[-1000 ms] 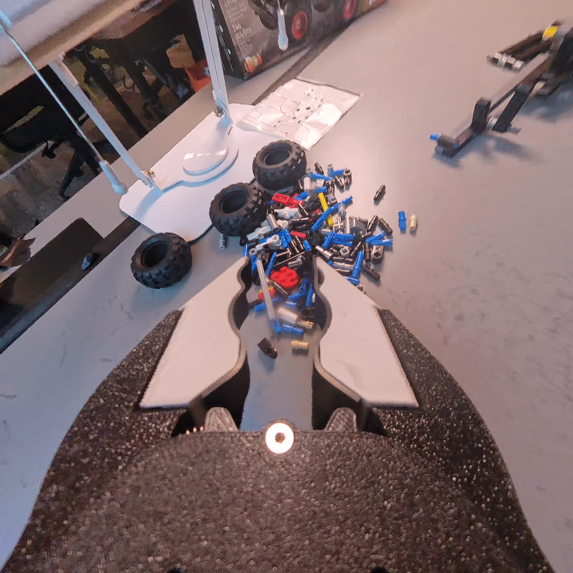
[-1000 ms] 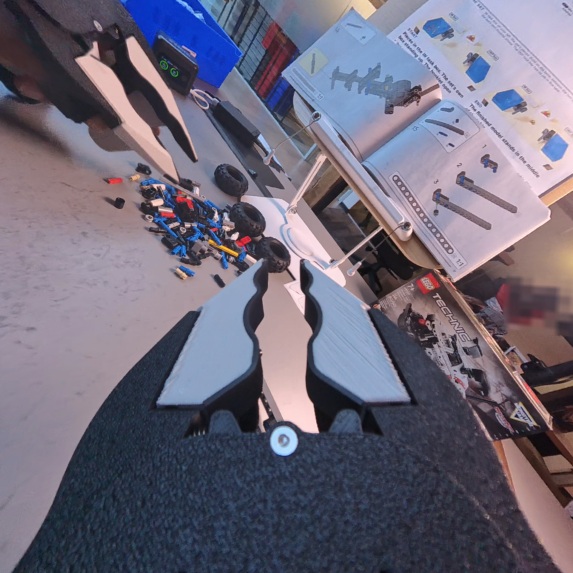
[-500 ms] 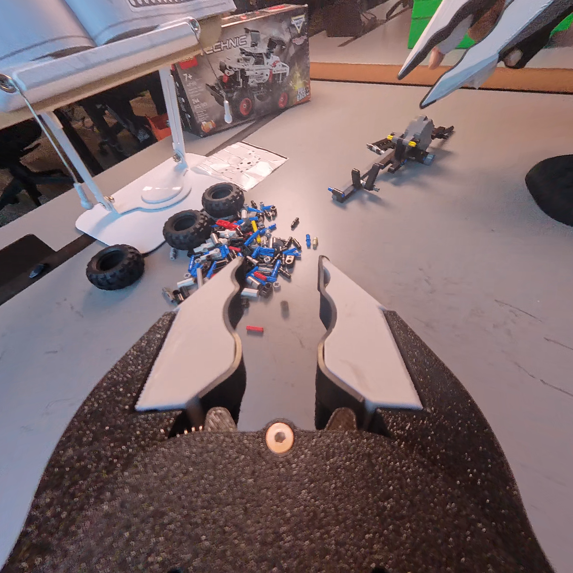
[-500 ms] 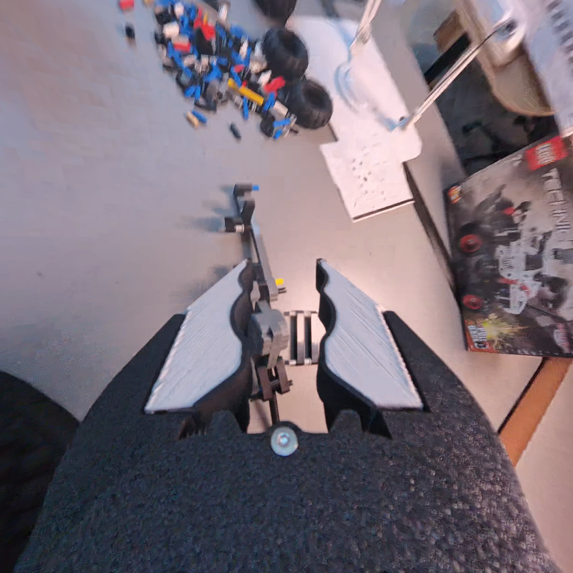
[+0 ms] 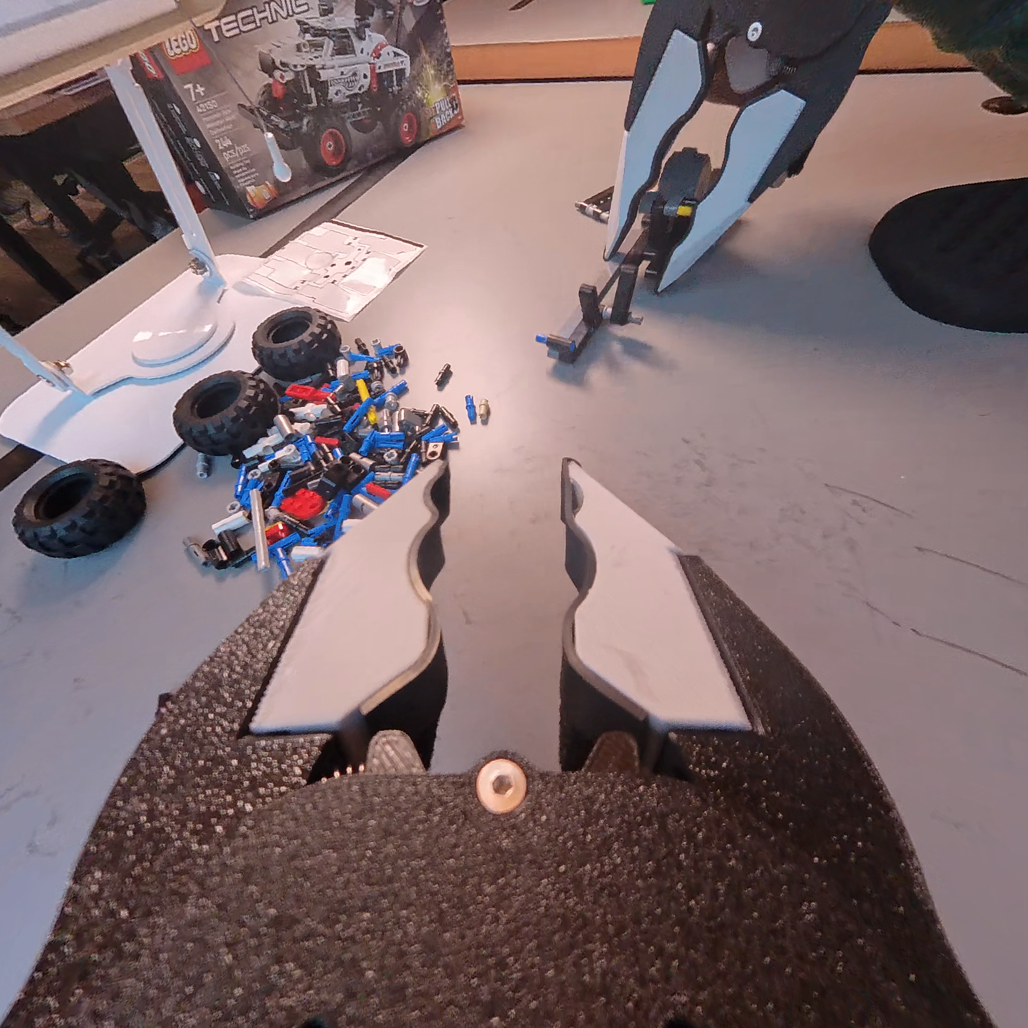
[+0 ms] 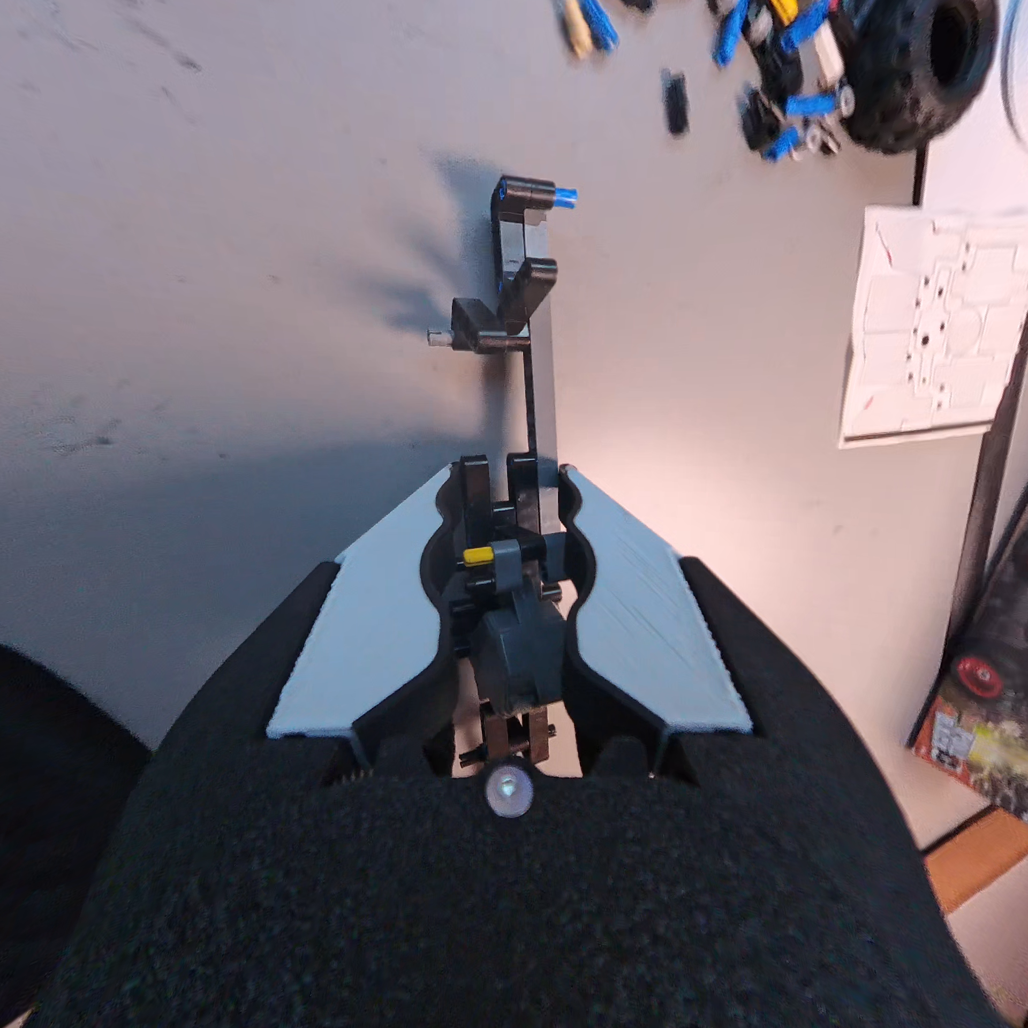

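A half-built black and grey brick assembly point(image 5: 592, 311) with a blue pin at its near end lies on the grey table point(image 5: 779, 500). My right gripper point(image 6: 507, 473) points down over it, and its fingers press both sides of the assembly point(image 6: 523, 584) around a grey block and a yellow pin. It also shows in the left wrist view point(image 5: 639, 272), with its tips at the table. My left gripper point(image 5: 503, 467) is open and empty, just right of a pile of small blue, black, grey and red pieces point(image 5: 345, 445).
Three black tyres point(image 5: 222, 411) lie by the pile. A white stand base point(image 5: 111, 378), a white sheet point(image 5: 334, 267) and a toy truck box point(image 5: 311, 94) sit at the back left. A dark round pad point(image 5: 957, 256) lies at the right. My hands' fingertips stand some 20 cm from each other.
My left gripper pulled back from over the pile and now sits to its right. My right gripper swung down from facing the stand onto the assembly and closed in around it.
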Tool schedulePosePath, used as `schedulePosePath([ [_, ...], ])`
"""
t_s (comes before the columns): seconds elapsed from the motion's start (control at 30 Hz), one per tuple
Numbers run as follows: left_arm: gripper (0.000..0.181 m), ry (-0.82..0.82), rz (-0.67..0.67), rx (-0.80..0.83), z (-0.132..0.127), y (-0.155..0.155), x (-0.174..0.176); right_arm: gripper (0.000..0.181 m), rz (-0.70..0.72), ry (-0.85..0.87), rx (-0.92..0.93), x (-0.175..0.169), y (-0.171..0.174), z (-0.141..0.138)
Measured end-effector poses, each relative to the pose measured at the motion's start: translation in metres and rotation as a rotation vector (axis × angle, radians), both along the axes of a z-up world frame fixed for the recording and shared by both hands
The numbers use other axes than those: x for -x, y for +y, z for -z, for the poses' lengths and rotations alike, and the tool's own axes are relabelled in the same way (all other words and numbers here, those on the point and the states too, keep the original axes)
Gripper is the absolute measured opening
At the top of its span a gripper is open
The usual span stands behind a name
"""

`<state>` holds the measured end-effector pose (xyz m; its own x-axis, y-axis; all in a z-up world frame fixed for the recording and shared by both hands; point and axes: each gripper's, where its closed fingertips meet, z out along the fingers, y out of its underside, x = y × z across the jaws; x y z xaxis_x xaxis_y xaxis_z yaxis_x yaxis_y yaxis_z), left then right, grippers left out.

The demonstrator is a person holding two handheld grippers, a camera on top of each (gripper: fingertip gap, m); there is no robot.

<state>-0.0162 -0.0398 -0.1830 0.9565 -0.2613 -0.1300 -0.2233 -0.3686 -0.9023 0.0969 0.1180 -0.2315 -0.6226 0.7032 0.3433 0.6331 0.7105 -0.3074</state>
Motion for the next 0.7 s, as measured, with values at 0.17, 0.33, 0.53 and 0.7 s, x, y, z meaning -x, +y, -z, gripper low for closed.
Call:
schedulePosePath([
  [0.17, 0.047, -0.079, 0.154, 0.042, 0.003, -0.003, -0.037, 0.034, -0.256, 0.032, 0.004, 0.000, -0.076, -0.008],
  [0.33, 0.053, -0.064, 0.383, 0.138, 0.016, -0.019, -0.090, 0.033, -0.470, 0.075, -0.006, 0.003, -0.140, -0.012],
  [0.53, 0.035, -0.056, 0.519, 0.293, 0.039, -0.042, -0.111, 0.042, -0.532, 0.142, -0.113, 0.018, -0.151, -0.006],
  [0.7, 0.021, 0.041, 0.527, 0.318, 0.050, -0.045, -0.115, 0.054, -0.430, 0.234, 0.105, 0.014, -0.154, -0.037],
])
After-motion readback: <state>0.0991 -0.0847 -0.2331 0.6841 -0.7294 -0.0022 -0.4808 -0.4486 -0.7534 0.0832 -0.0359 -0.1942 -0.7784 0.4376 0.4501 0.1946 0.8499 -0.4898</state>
